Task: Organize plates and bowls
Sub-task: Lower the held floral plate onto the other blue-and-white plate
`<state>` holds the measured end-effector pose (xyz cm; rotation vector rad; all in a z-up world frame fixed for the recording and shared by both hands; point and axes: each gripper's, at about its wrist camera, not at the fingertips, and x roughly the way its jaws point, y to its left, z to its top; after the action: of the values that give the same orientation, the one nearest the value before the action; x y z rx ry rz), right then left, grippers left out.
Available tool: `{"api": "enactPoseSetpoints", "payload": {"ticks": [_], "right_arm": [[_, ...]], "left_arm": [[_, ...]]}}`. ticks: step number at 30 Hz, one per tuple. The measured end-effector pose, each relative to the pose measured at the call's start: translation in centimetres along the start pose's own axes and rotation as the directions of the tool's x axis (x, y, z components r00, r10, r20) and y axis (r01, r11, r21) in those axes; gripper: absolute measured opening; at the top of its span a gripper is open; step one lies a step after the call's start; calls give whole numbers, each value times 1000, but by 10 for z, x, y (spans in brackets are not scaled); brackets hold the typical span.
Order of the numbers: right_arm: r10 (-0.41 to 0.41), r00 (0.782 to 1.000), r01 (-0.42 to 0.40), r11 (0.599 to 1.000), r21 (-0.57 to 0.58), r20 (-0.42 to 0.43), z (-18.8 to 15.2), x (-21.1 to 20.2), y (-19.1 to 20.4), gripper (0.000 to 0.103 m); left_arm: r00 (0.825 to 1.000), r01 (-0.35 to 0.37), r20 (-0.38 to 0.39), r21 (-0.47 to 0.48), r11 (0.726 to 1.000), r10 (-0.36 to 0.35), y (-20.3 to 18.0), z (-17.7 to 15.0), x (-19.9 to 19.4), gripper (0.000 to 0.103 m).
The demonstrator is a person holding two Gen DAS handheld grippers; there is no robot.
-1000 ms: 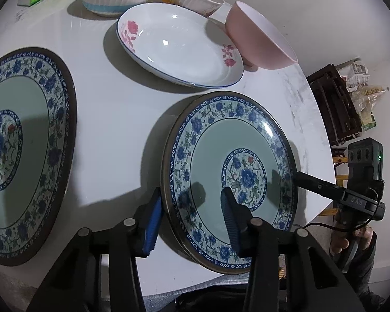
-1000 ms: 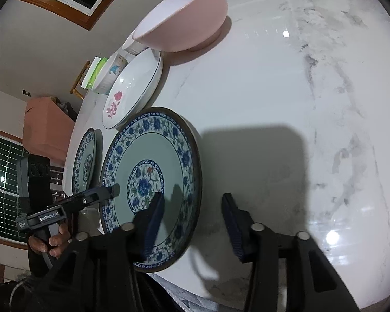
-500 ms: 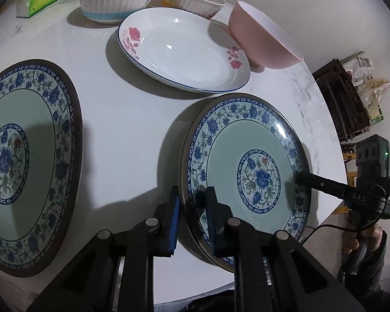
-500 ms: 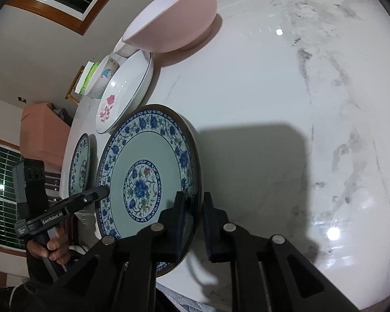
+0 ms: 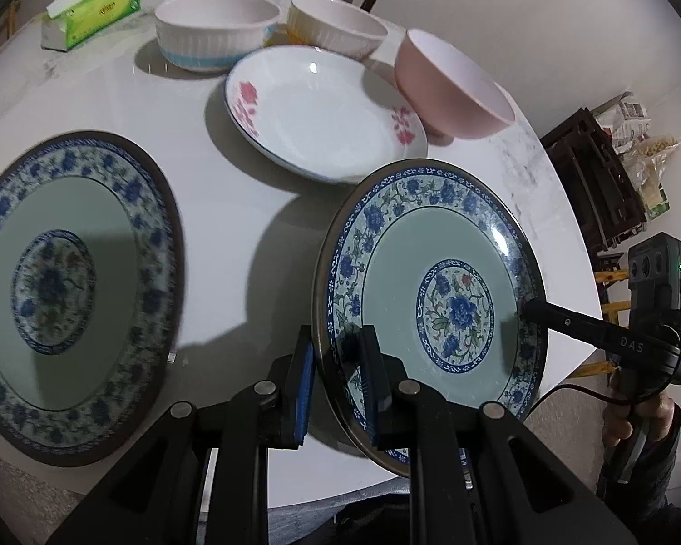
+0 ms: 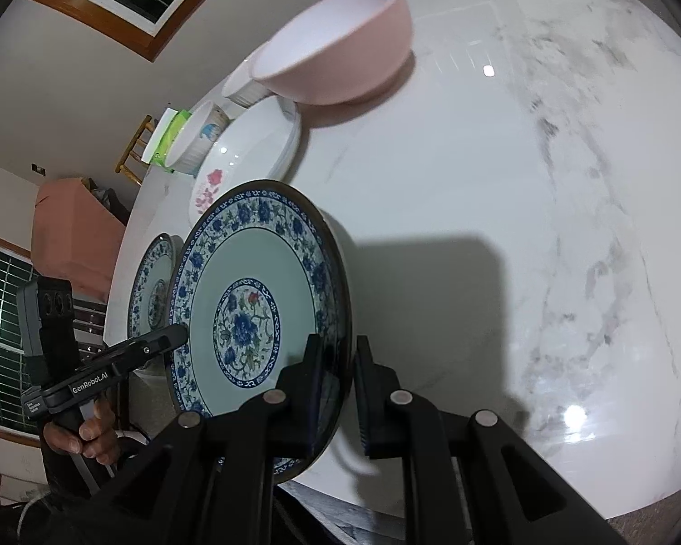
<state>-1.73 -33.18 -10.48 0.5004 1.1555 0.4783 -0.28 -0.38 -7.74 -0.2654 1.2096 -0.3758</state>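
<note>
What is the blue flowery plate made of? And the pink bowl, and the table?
The flowery plate looks like glazed ceramic, perhaps melamine: a painted pattern under a glossy sheen, with a dark rim. The pink bowl seems smooth and more matte, so plastic or ceramic; I cannot tell which. The table looks like polished marble or a stone-look top: white, grey veins, bright reflections.

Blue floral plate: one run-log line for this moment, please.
phase: lift | left gripper: shut on blue floral plate rim | right gripper: shut on opposite rim | plate: tilted, raised off table | second blue plate: flat on table
</note>
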Motion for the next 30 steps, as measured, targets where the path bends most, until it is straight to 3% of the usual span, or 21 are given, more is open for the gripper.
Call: {"api": "enactPoseSetpoints", "payload": {"ticks": [10,18,24,30], "right_arm": [[34,999,-35,996,-82,-14,22,19,61,13],[64,995,-74,985,-158,-71,38,59,125,13],[63,990,-87,977,-193,-125,42,102,173,14],[62,983,-96,976,-197,-170,39,131,196,14]], "left_arm": [[994,-65,83,-38,997,67,40,8,-44,17],[983,-118,128,-130,984,134,100,9,-82,17],[972,-168,131,-186,968,194,142,4,-99,18],[969,-192,107,-237,952,222,175,0,-103,19]]}}
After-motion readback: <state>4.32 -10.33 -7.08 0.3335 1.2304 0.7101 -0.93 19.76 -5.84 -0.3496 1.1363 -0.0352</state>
